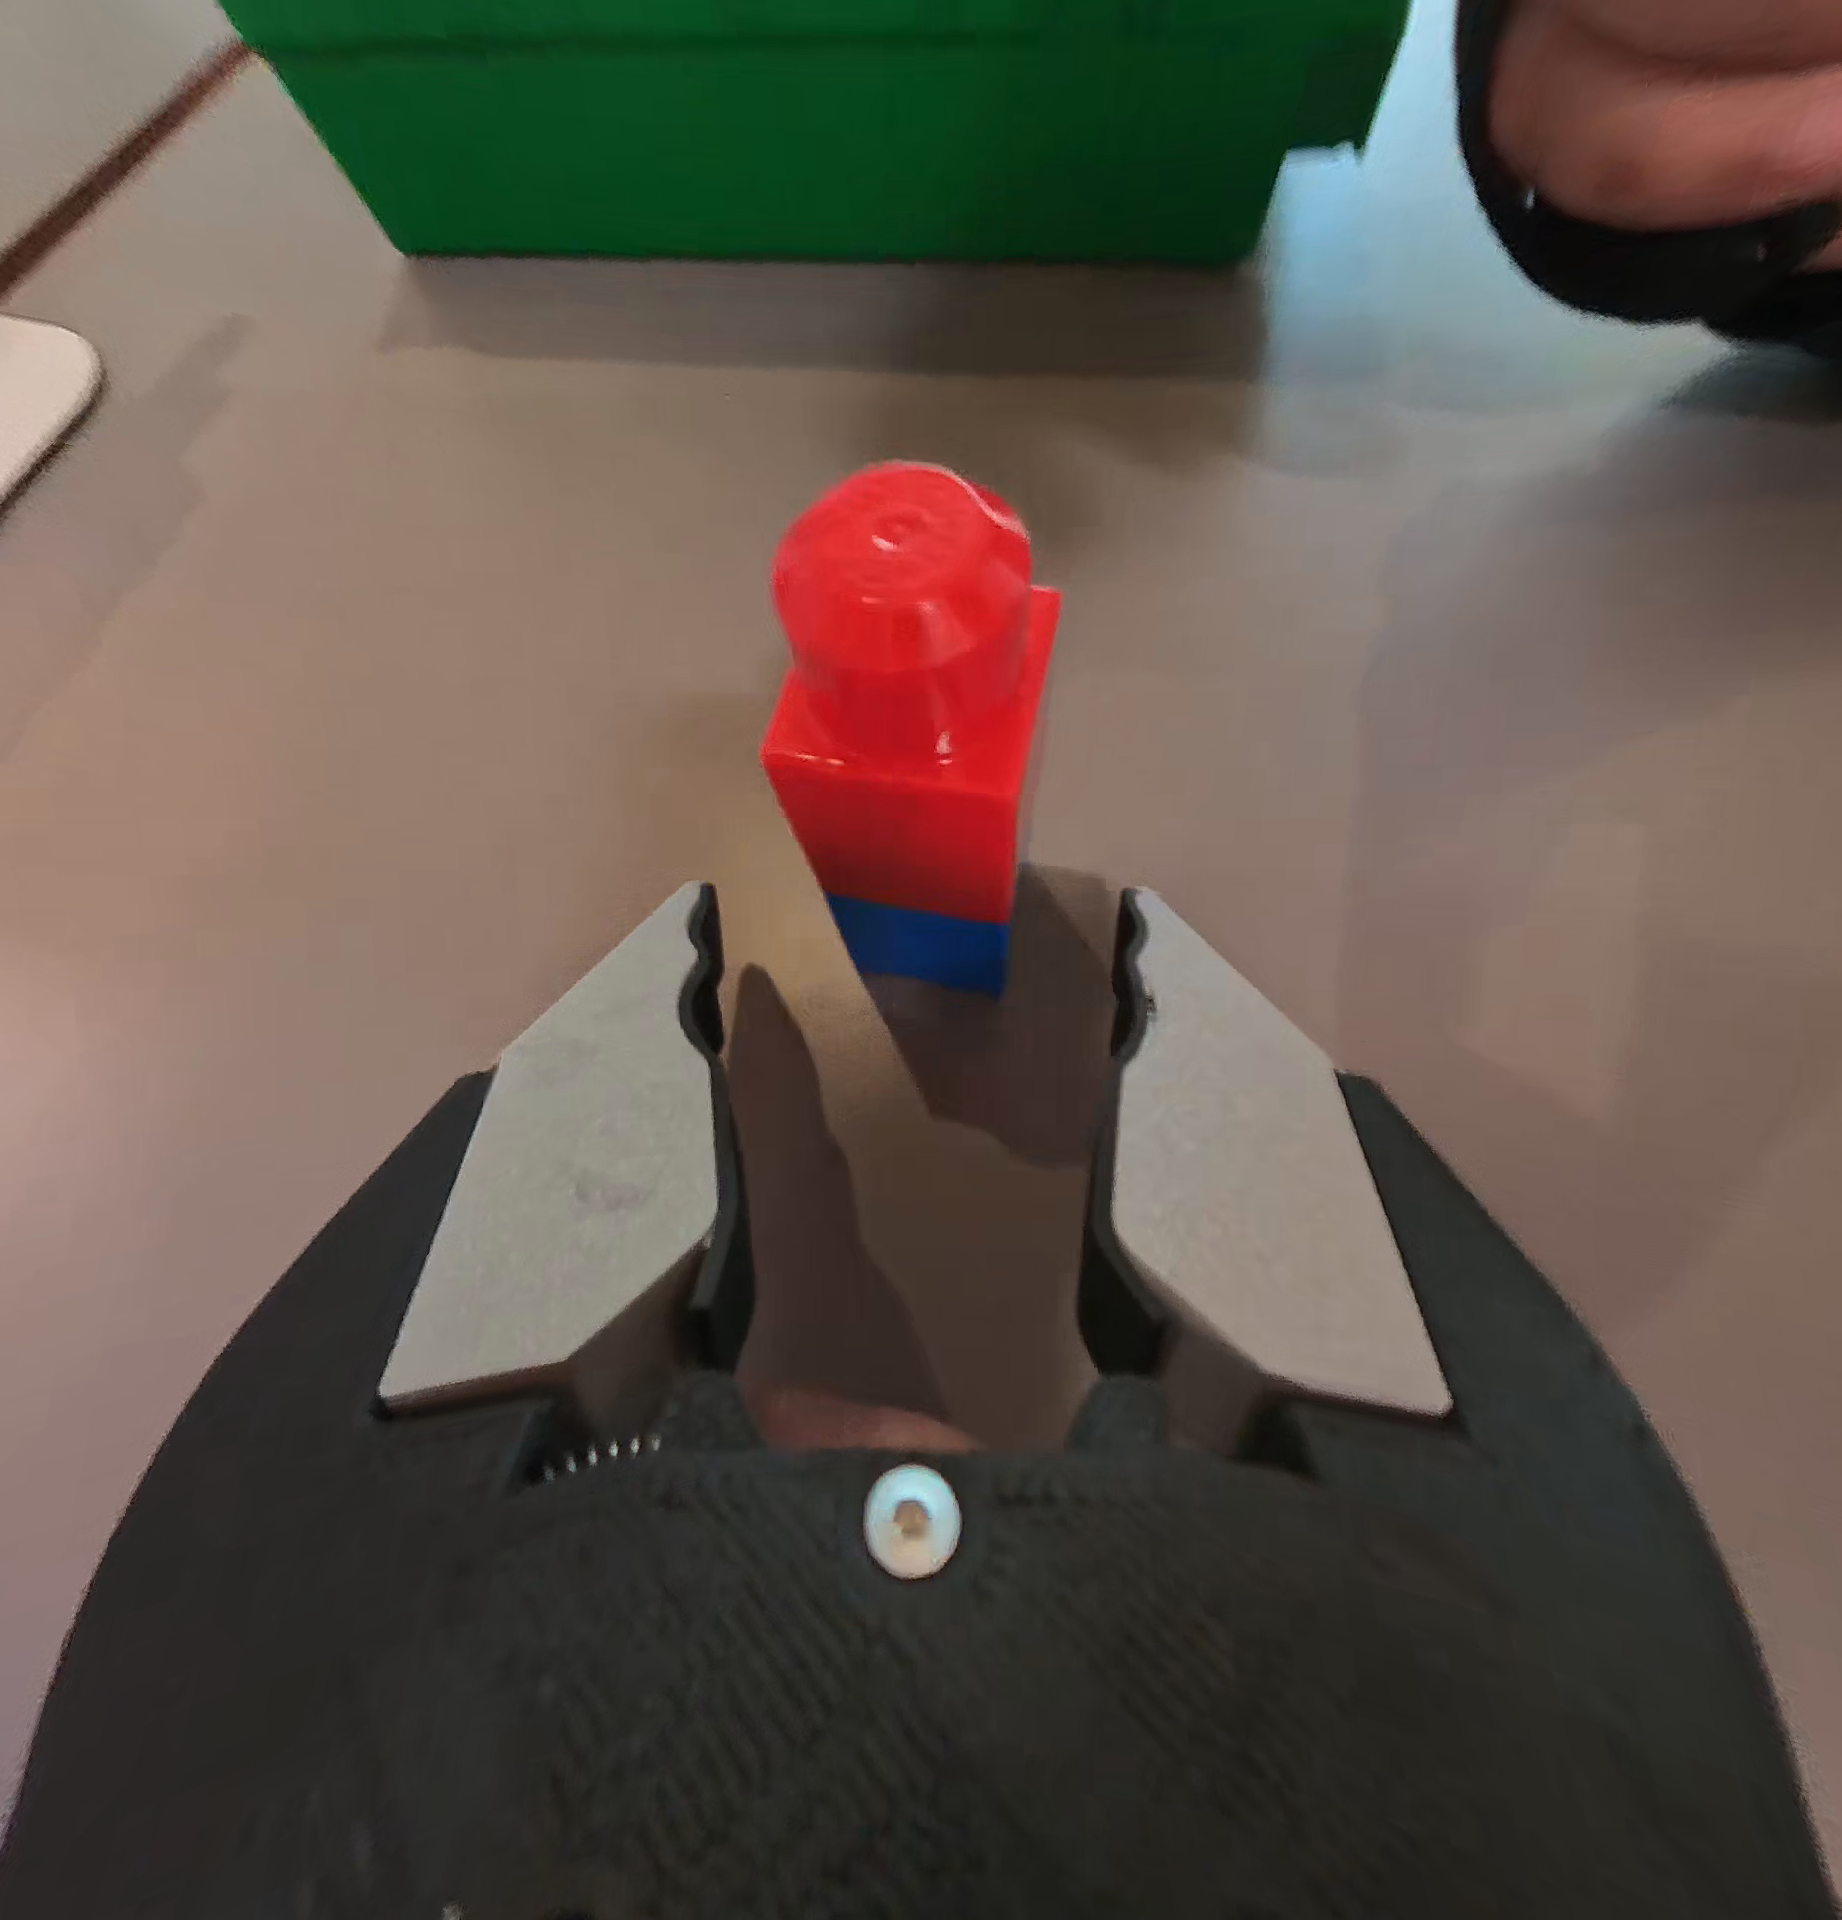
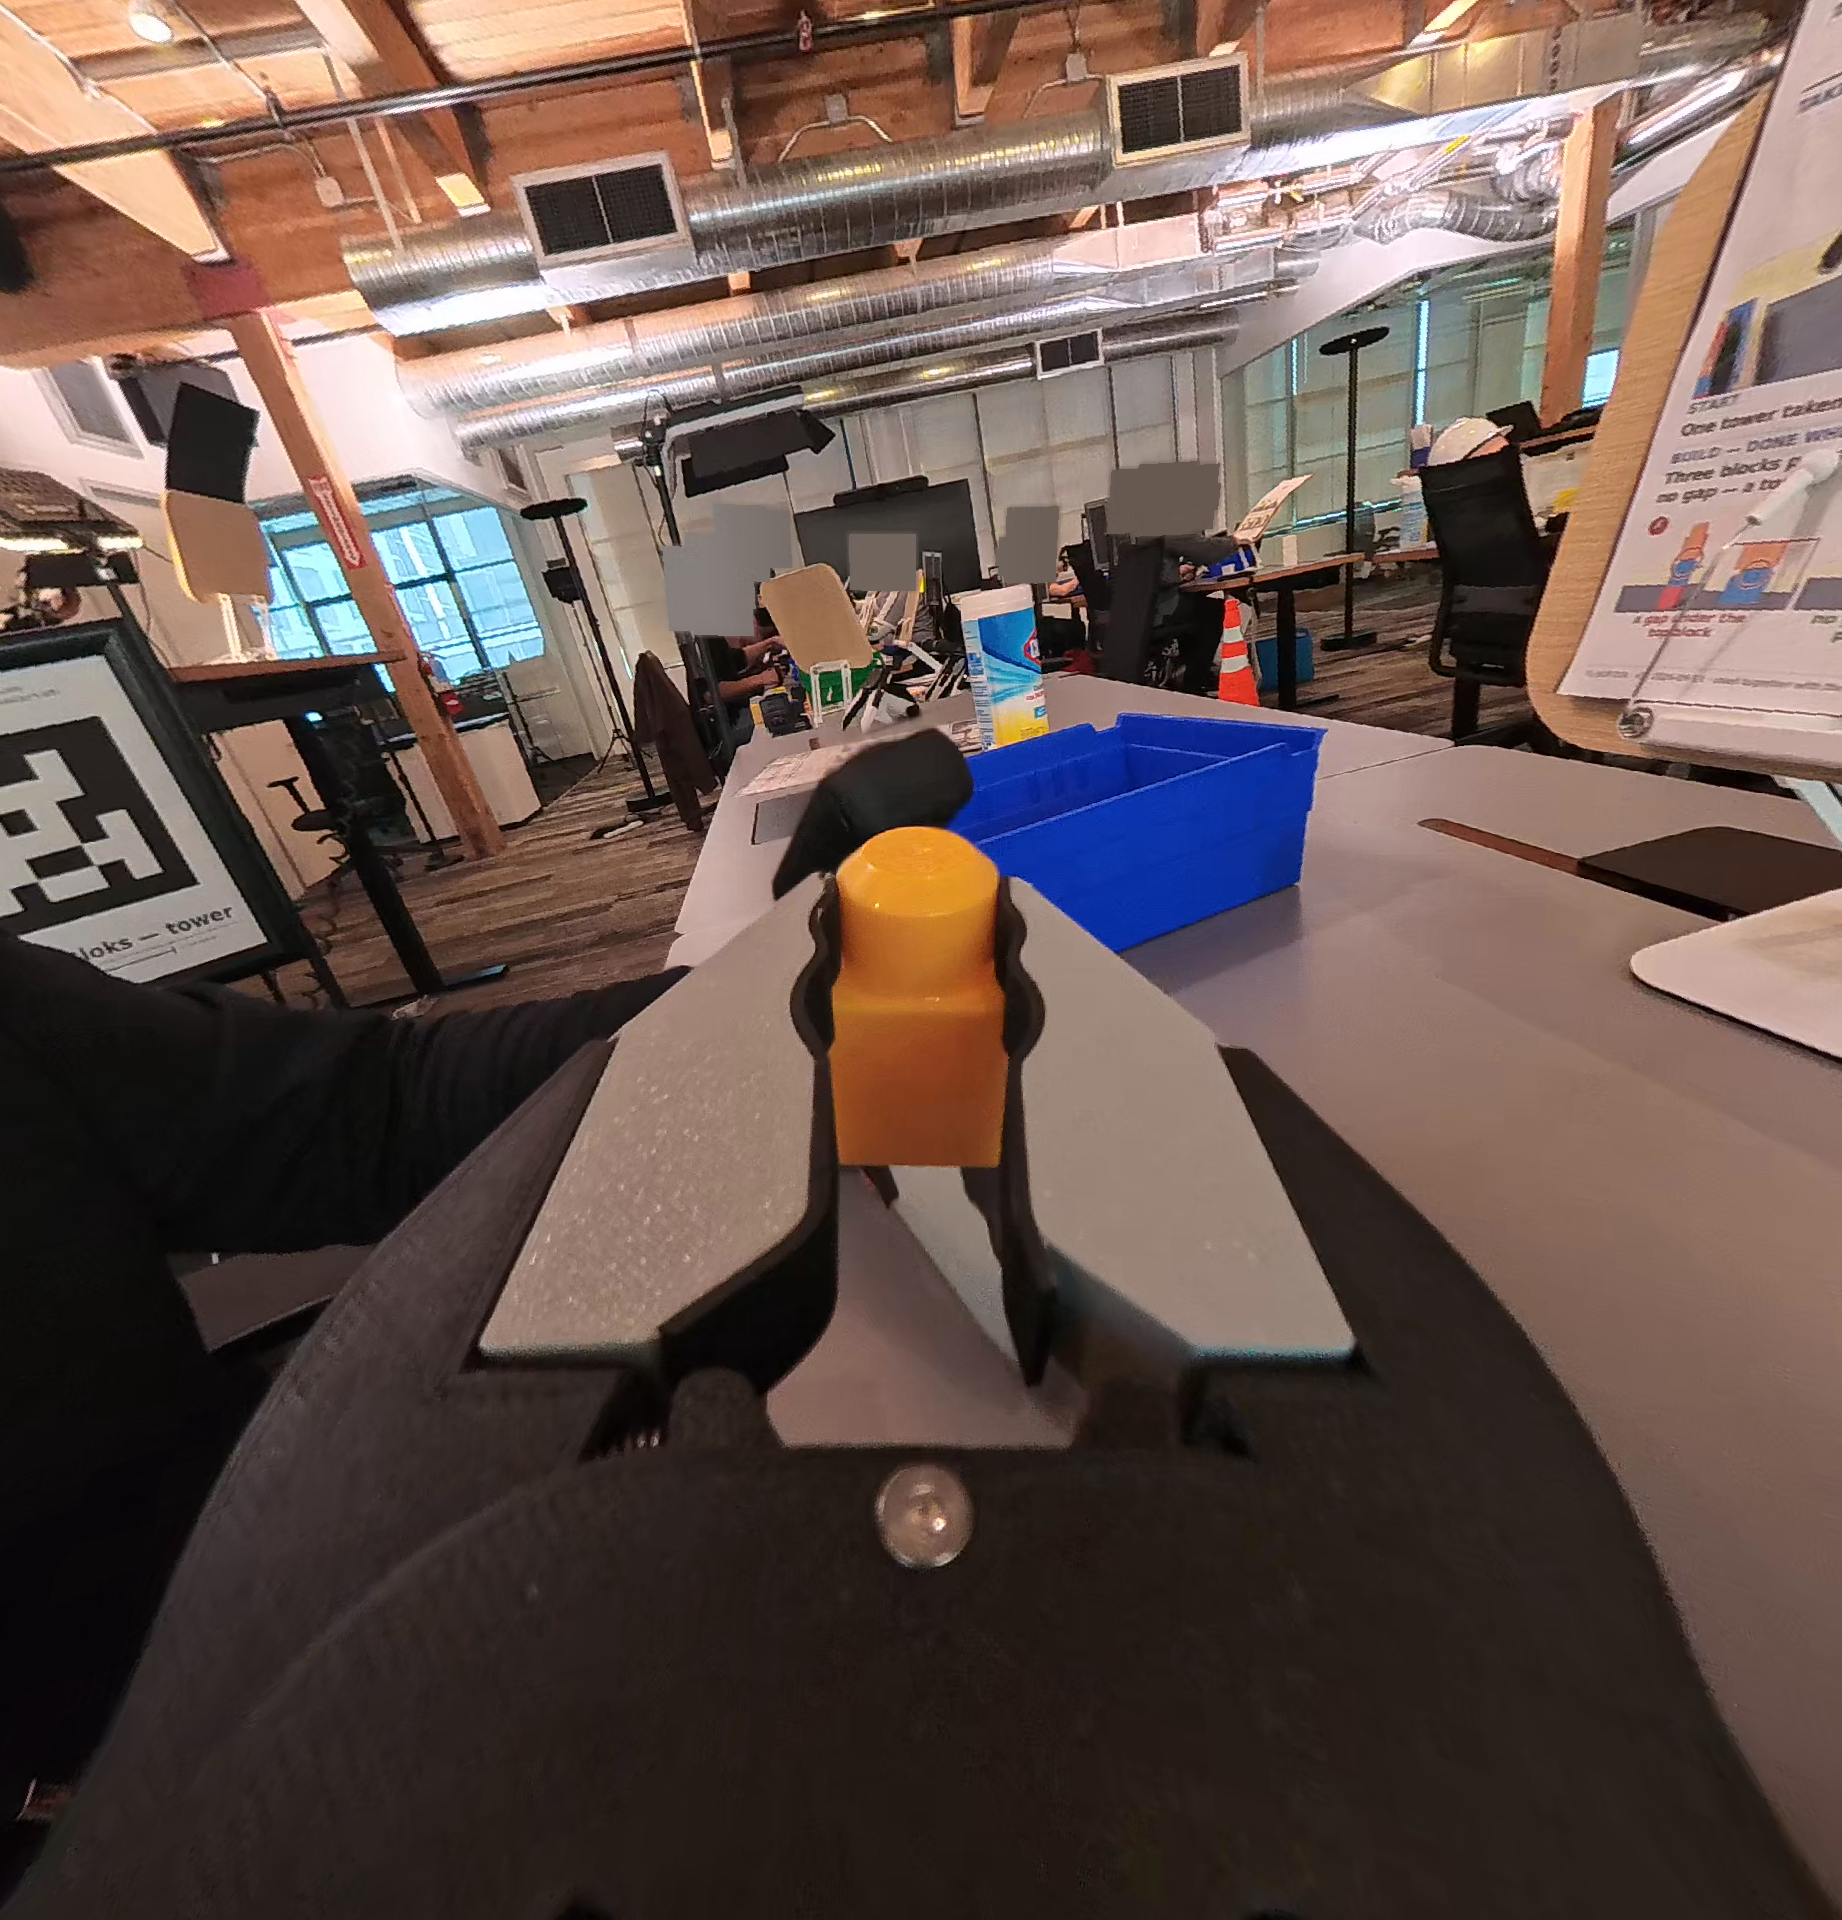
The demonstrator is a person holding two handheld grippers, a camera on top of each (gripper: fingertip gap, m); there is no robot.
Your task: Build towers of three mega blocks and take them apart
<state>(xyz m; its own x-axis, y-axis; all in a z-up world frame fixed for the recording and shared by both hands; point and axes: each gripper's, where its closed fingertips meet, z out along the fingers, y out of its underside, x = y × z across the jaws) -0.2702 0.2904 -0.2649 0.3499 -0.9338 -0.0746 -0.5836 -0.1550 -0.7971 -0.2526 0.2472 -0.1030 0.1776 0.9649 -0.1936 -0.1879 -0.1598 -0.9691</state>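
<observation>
In the left wrist view a red block (image 1: 912,717) sits stacked on a blue block (image 1: 927,943), standing upright on the grey table (image 1: 377,623). My left gripper (image 1: 917,935) is open and empty, its fingertips just short of the blue block on either side. In the right wrist view my right gripper (image 2: 915,971) is shut on an orange block (image 2: 917,1008), stud pointing away, held above the table (image 2: 1468,1039). The red and blue stack is not in that view.
A green bin (image 1: 792,125) stands at the far side of the table behind the stack. A gloved hand (image 1: 1675,156) is at the upper right. A blue bin (image 2: 1156,810) lies ahead in the right wrist view, a white stand base (image 2: 1769,977) and an instruction sheet (image 2: 1748,416) at right. Across from one pair of fingers to the other is roughly 15 centimeters.
</observation>
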